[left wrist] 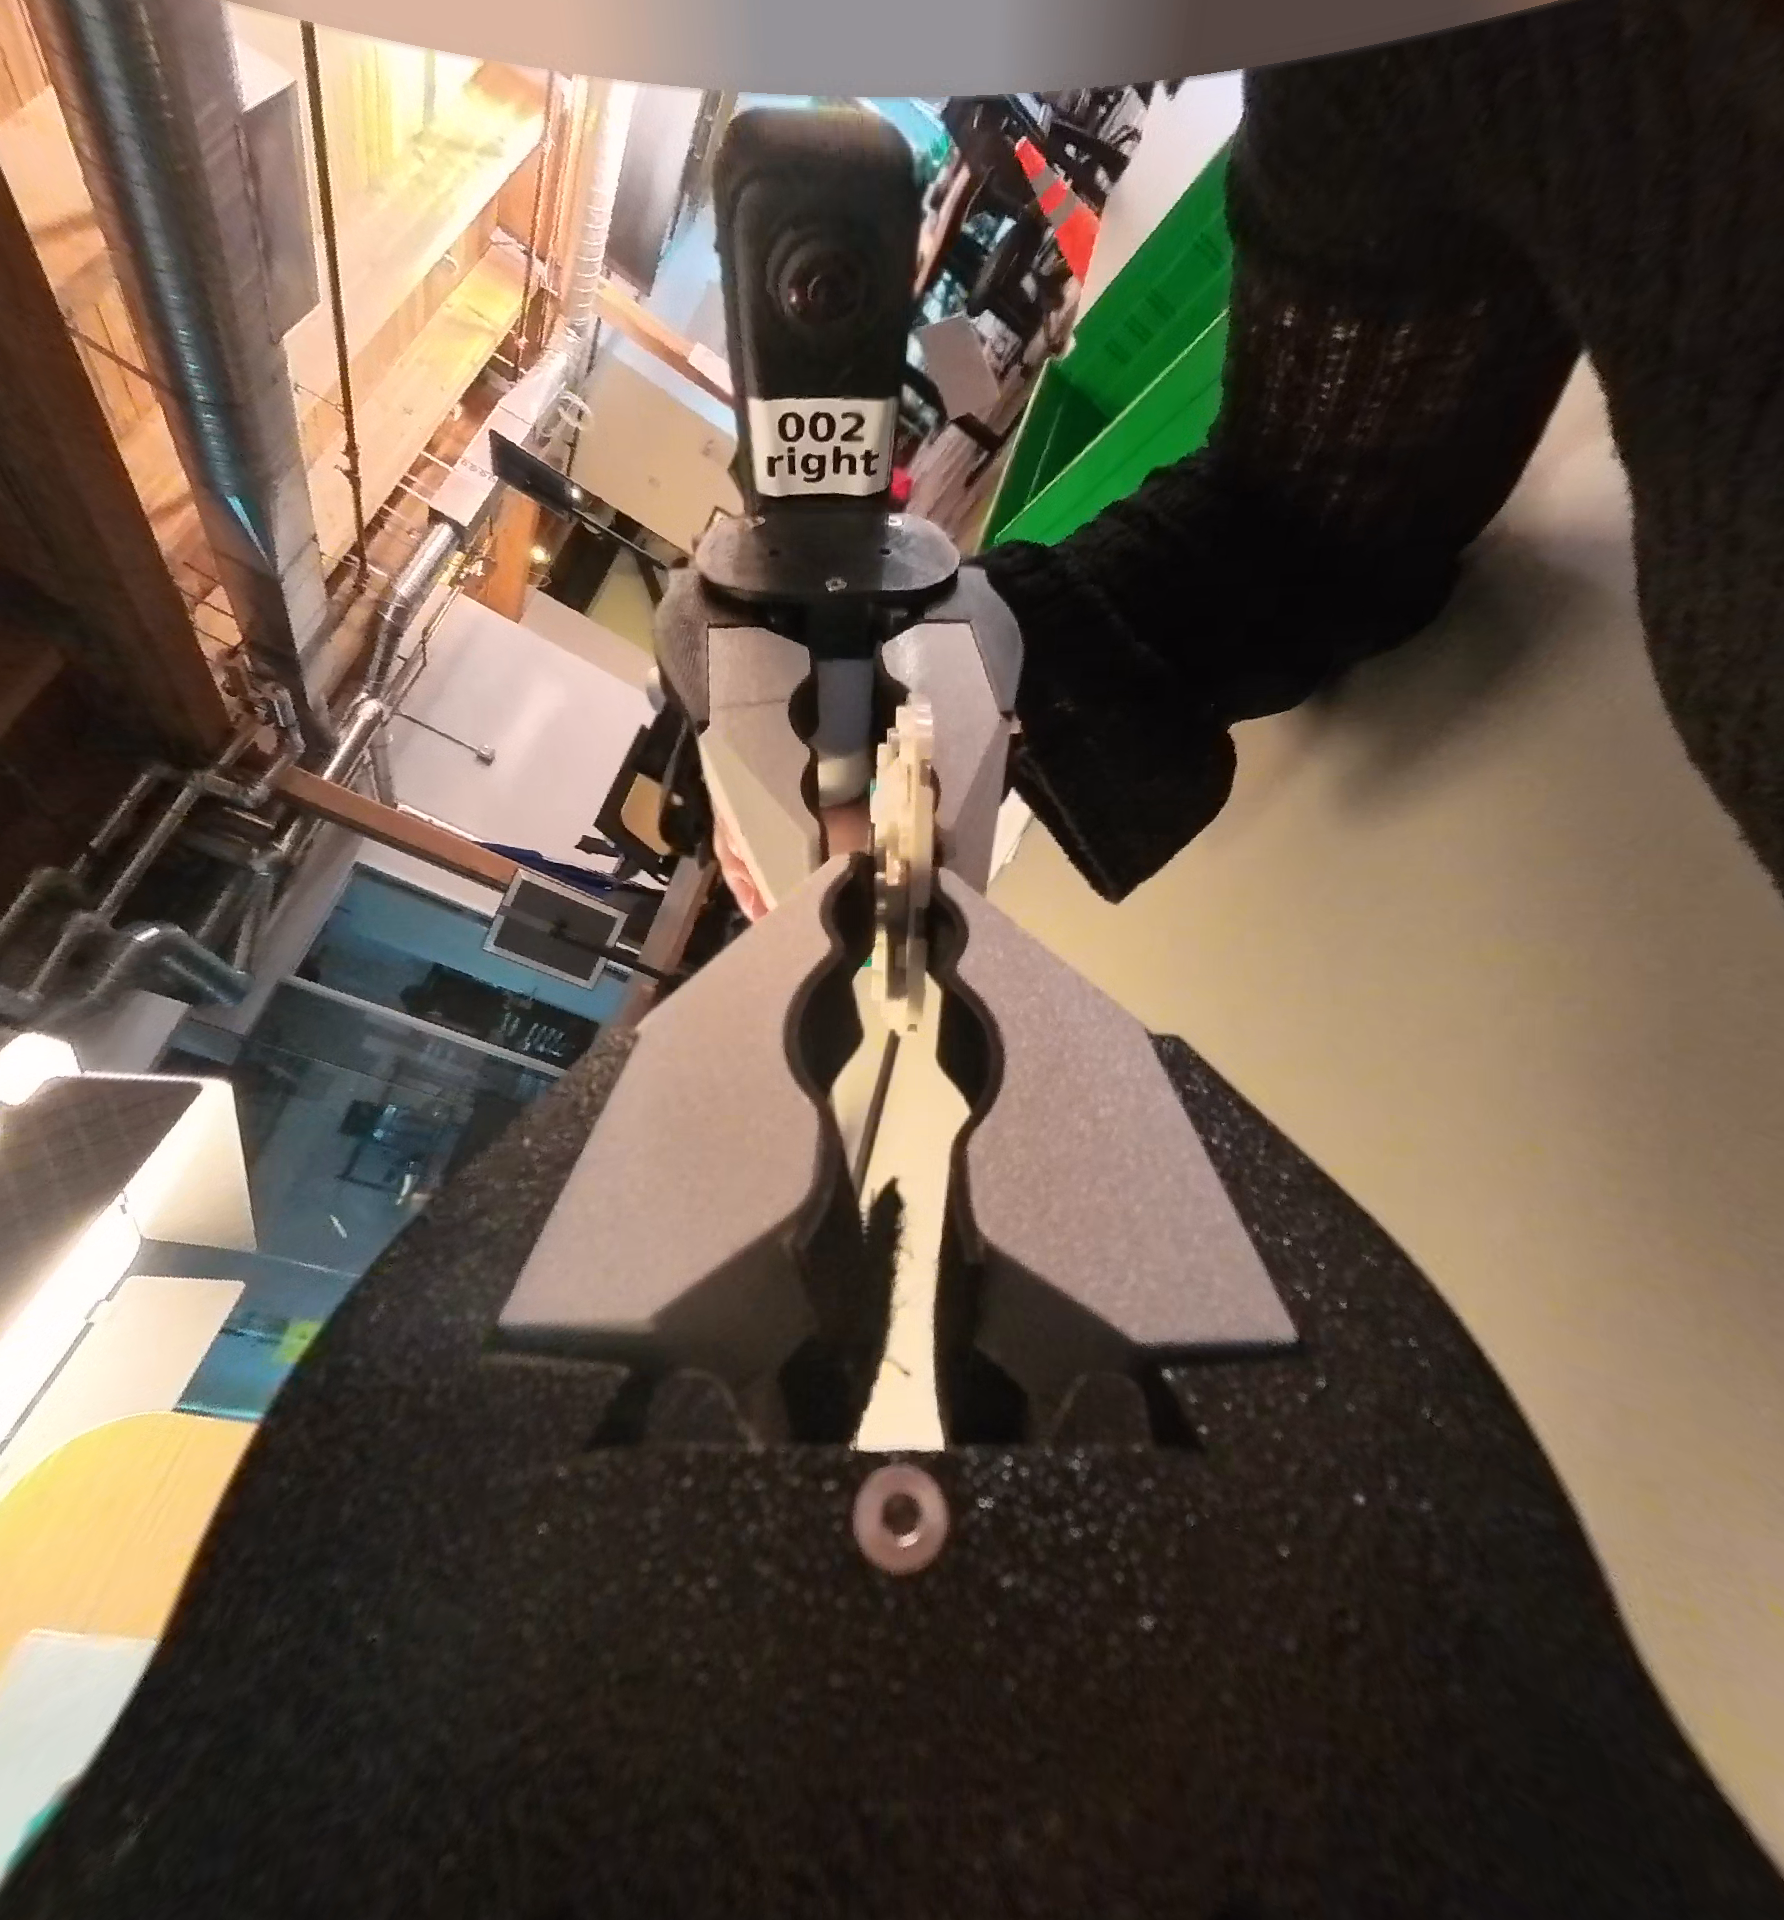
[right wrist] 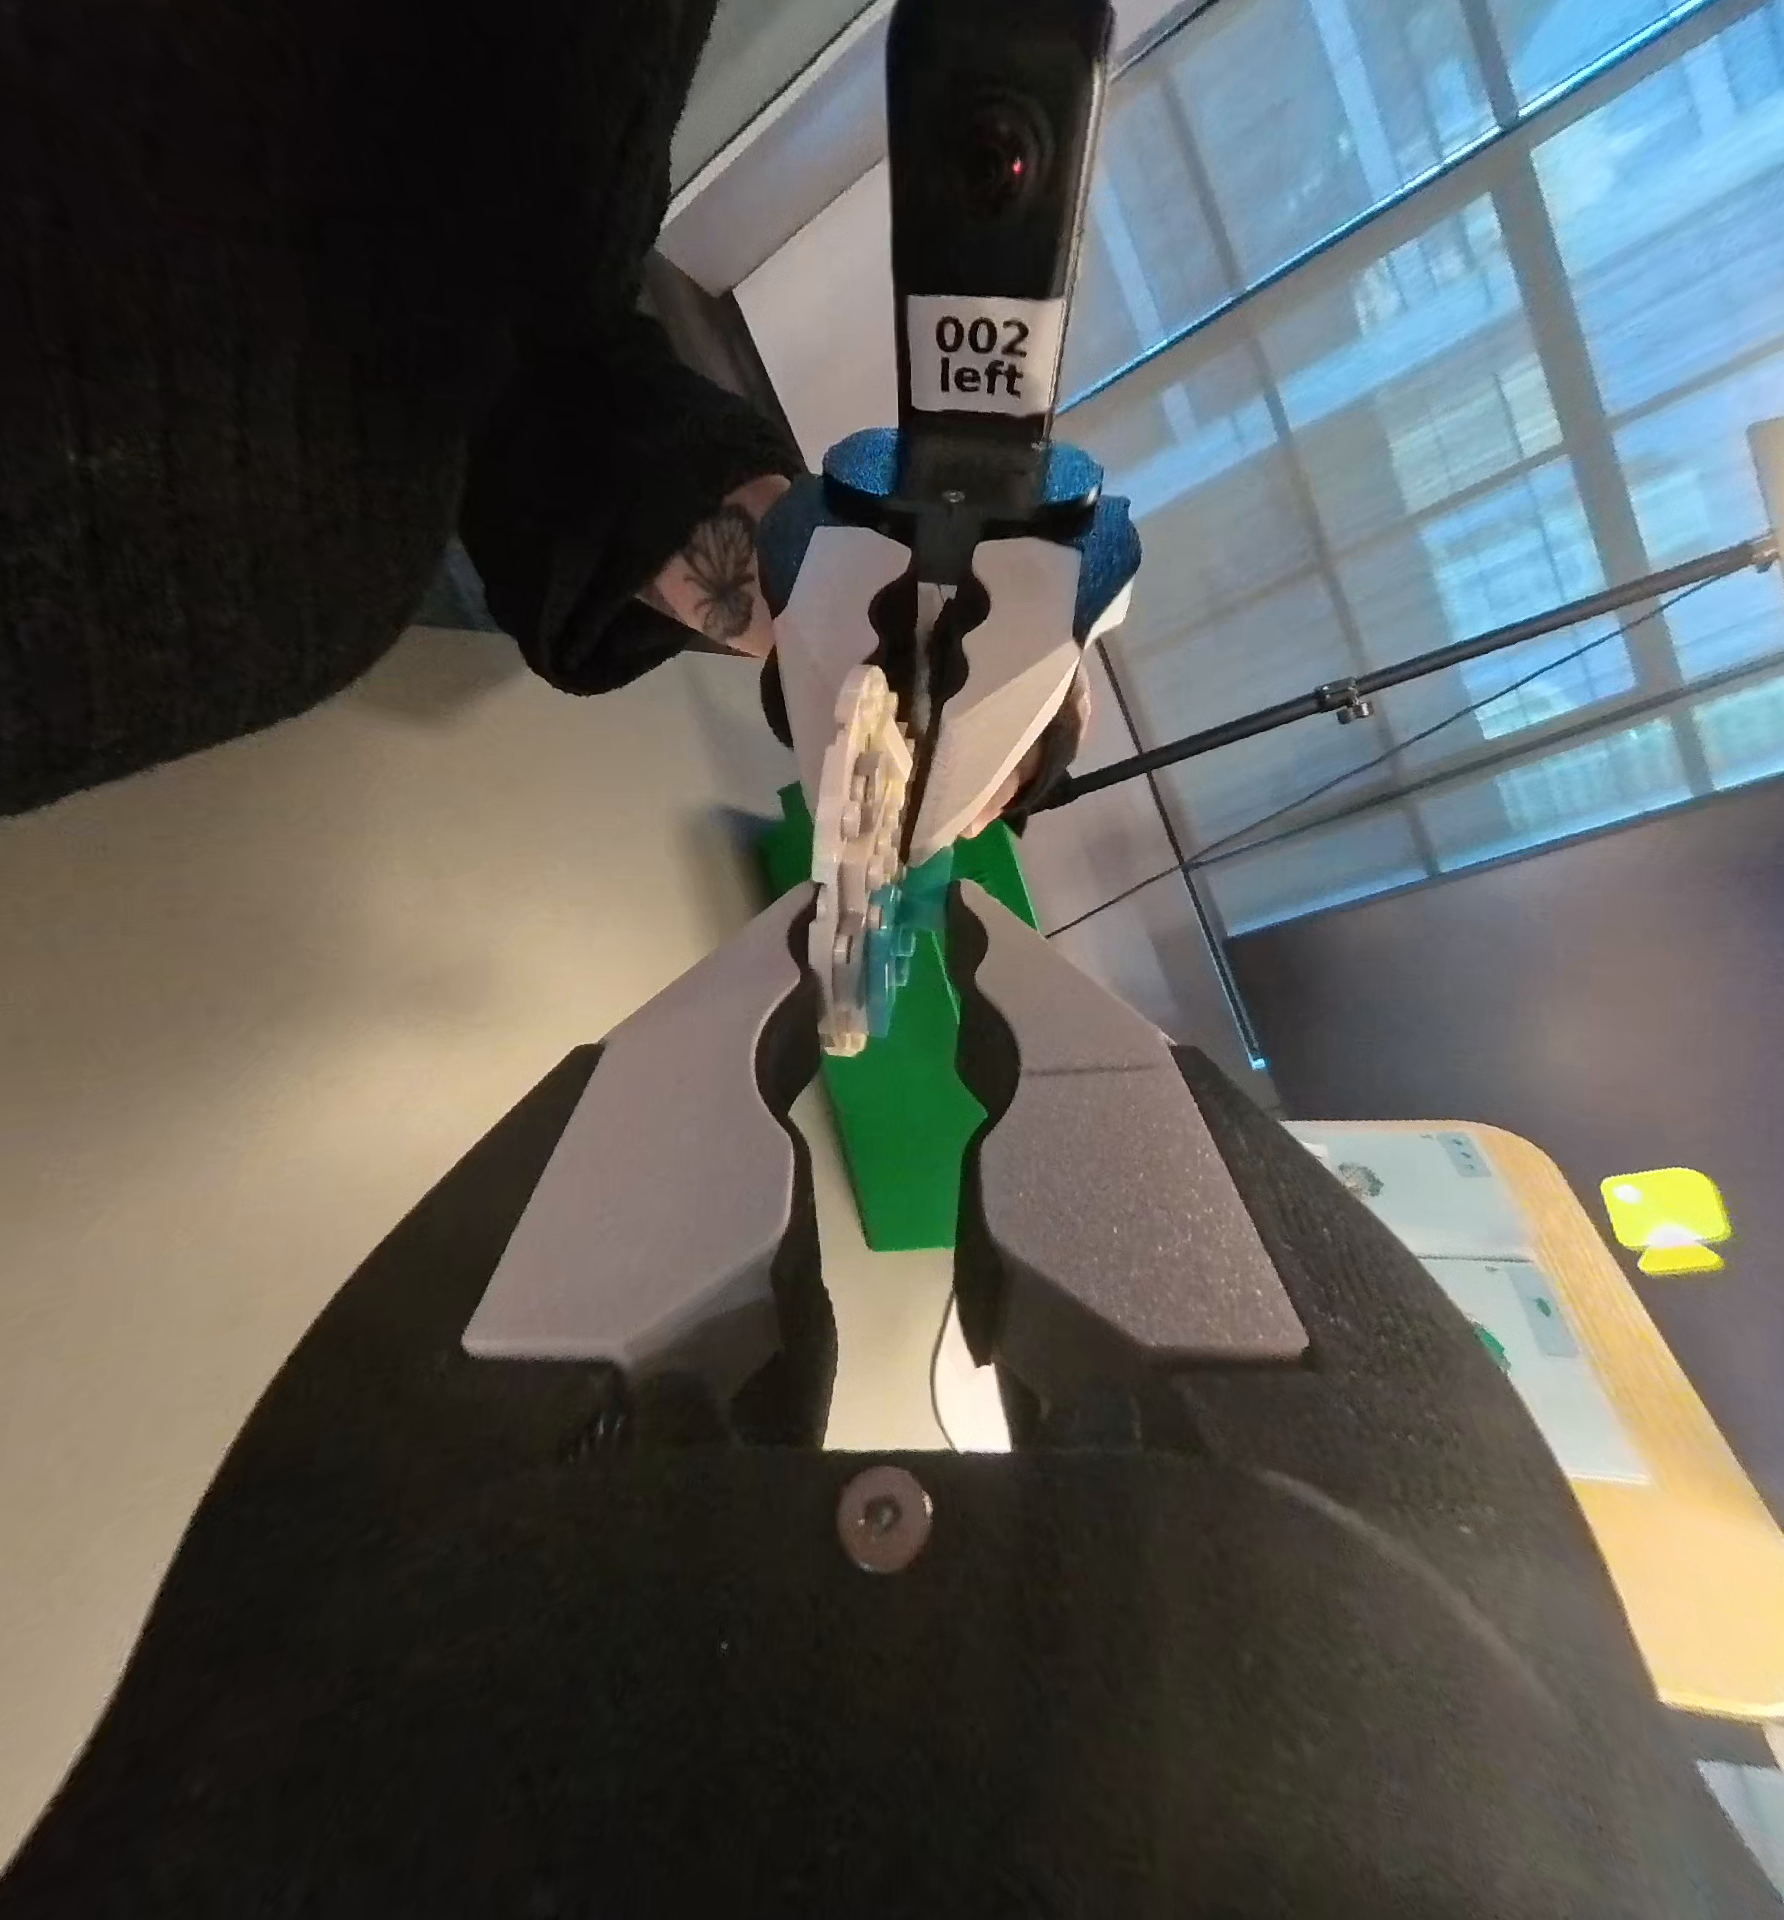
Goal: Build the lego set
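A flat white lego assembly (left wrist: 906,831) is held in the air between my two grippers, which face each other tip to tip. In the right wrist view it (right wrist: 852,821) carries clear blue pieces (right wrist: 893,935) on one face. My left gripper (left wrist: 900,883) is shut on one end of the assembly; it also shows in the right wrist view (right wrist: 909,831). My right gripper (right wrist: 877,904) is closed across the white assembly and its blue pieces at the other end. It also shows in the left wrist view (left wrist: 888,847).
A green bin (right wrist: 909,1122) stands on the beige table (right wrist: 244,1039) behind the assembly; it also shows in the left wrist view (left wrist: 1127,416). Black sleeves (left wrist: 1439,416) reach in. A wooden board with instruction sheets (right wrist: 1646,1455) lies at the right, near a thin black rod (right wrist: 1387,686). The tips of both grippers are at nearly the same place.
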`<action>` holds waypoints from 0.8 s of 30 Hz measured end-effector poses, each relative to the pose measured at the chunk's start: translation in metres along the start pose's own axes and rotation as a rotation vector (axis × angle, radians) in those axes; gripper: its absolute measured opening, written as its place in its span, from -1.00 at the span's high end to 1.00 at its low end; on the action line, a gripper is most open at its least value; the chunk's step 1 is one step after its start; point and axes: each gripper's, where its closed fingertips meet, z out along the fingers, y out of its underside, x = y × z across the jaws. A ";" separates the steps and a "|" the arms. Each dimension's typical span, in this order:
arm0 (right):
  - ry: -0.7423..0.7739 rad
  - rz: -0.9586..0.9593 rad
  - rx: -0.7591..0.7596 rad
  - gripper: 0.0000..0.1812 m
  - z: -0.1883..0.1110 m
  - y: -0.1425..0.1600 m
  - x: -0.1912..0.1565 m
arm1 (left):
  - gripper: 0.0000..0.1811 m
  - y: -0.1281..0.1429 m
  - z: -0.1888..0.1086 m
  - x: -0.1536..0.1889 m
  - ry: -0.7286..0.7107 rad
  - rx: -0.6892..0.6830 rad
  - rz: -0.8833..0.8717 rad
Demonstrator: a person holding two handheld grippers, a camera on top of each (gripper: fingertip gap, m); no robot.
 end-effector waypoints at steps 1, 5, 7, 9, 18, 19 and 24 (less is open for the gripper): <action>0.000 0.002 0.002 0.78 0.000 0.000 0.000 | 0.93 0.000 0.000 0.000 -0.005 -0.005 0.014; -0.015 0.027 0.026 0.75 -0.003 -0.002 0.000 | 0.94 0.005 0.003 0.000 -0.041 -0.065 0.132; -0.024 0.034 0.023 0.73 -0.004 0.000 0.000 | 0.94 0.007 0.004 0.000 -0.066 -0.083 0.193; -0.036 0.037 -0.005 0.68 -0.004 0.006 -0.002 | 0.94 0.012 0.006 0.002 -0.074 -0.104 0.223; -0.114 0.196 -0.053 0.47 -0.020 0.029 -0.001 | 0.94 0.030 0.006 0.002 -0.106 -0.206 0.372; -0.128 0.236 -0.053 0.48 -0.024 0.031 0.000 | 0.94 0.033 0.006 0.003 -0.108 -0.218 0.385; -0.115 0.449 0.069 0.68 -0.040 0.022 0.019 | 0.94 0.042 0.008 0.010 -0.097 -0.256 0.422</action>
